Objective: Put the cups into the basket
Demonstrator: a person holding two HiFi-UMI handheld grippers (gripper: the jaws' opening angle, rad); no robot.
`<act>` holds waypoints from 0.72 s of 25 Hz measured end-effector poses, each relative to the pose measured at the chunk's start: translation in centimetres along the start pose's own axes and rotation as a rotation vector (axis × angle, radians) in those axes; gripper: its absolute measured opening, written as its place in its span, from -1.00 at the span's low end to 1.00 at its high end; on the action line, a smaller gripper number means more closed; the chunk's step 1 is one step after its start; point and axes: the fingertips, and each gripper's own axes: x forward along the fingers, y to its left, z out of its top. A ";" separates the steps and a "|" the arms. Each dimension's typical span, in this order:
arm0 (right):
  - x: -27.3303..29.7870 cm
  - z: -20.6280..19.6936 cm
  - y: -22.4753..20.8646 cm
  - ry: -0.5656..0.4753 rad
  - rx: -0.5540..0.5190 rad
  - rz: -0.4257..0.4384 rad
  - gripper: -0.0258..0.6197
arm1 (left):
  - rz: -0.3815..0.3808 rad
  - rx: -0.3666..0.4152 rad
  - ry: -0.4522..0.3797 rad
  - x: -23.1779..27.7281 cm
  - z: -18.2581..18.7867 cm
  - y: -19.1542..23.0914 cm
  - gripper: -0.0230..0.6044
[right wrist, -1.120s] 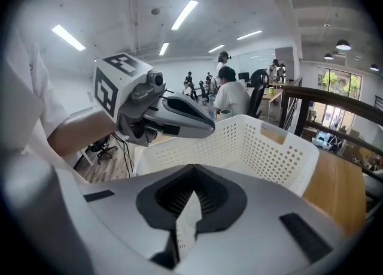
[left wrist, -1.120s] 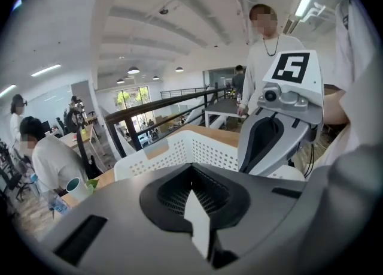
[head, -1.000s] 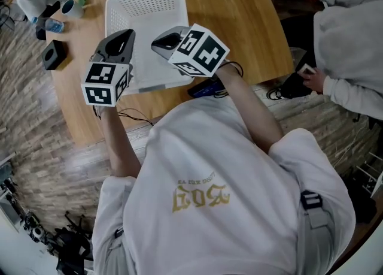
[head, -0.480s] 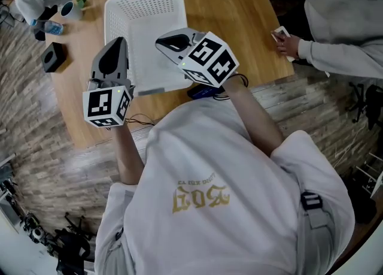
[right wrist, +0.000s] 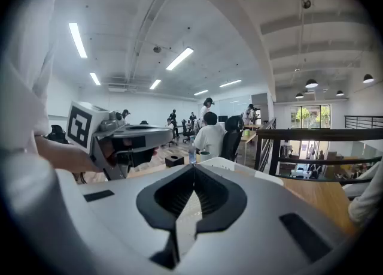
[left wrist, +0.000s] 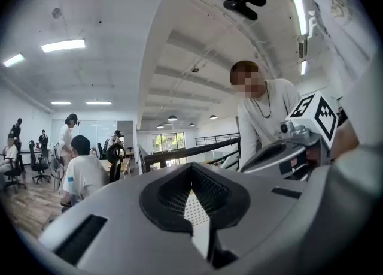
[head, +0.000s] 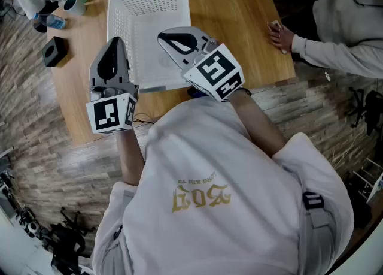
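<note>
The white perforated basket (head: 146,22) lies on the round wooden table (head: 239,22), and nothing shows inside it. One white cup (head: 73,6) stands at the table's far left corner, beside a seated person. My left gripper (head: 114,43) is raised over the basket's left rim, jaws together with nothing between them (left wrist: 191,169). My right gripper (head: 163,35) hovers above the basket's near right part, also shut and empty (right wrist: 192,169). Both point level across the room, not down at the table. The basket's rim (right wrist: 239,169) shows just past the right jaws.
A black box (head: 54,51) and a small water bottle (head: 51,24) sit near the cup. A dark device with cables (head: 203,92) lies at the near table edge. Another person's hand (head: 278,34) rests on the table's right edge. People sit around the office.
Both grippers drew slightly nearer to me and tilted up. The person at the right moved a hand onto the table edge.
</note>
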 end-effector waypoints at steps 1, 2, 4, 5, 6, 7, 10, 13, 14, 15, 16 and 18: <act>-0.1 0.5 -0.1 -0.015 0.000 -0.007 -0.89 | 0.000 0.014 -0.007 -0.1 0.2 -0.2 -0.91; -0.2 0.9 -0.1 -0.028 -0.002 -0.013 -0.89 | 0.007 0.029 -0.018 -0.2 0.5 -0.3 -0.91; -0.4 1.4 -0.2 -0.045 -0.005 -0.018 -0.89 | 0.032 0.049 -0.046 -0.6 0.9 -0.2 -0.91; -0.4 1.5 -0.2 -0.051 -0.004 -0.018 -0.89 | 0.045 0.049 -0.055 -0.7 1.1 0.0 -0.91; -0.4 1.6 -0.3 -0.057 -0.002 -0.020 -0.89 | 0.055 0.046 -0.061 -0.8 1.2 0.2 -0.91; -0.5 1.7 -0.5 -0.062 -0.001 -0.024 -0.89 | 0.062 0.043 -0.064 -0.9 1.3 0.4 -0.91; -0.8 1.8 -0.8 -0.065 0.002 -0.030 -0.89 | 0.073 0.033 -0.067 -0.9 1.5 0.9 -0.91; -1.1 2.3 -0.6 -0.073 0.001 -0.028 -0.89 | 0.072 0.031 -0.066 -0.8 1.7 0.9 -0.91; -1.2 2.3 -0.6 -0.074 0.001 -0.031 -0.89 | 0.071 0.031 -0.065 -0.8 1.7 0.9 -0.91; -1.2 2.3 -0.6 -0.071 -0.001 -0.037 -0.89 | 0.070 0.030 -0.065 -0.8 1.7 0.9 -0.91; -1.2 2.2 -0.6 -0.066 -0.004 -0.044 -0.89 | 0.070 0.028 -0.065 -0.8 1.6 0.8 -0.91; -1.3 2.2 -0.6 -0.059 -0.006 -0.053 -0.89 | 0.069 0.024 -0.065 -0.8 1.6 0.8 -0.91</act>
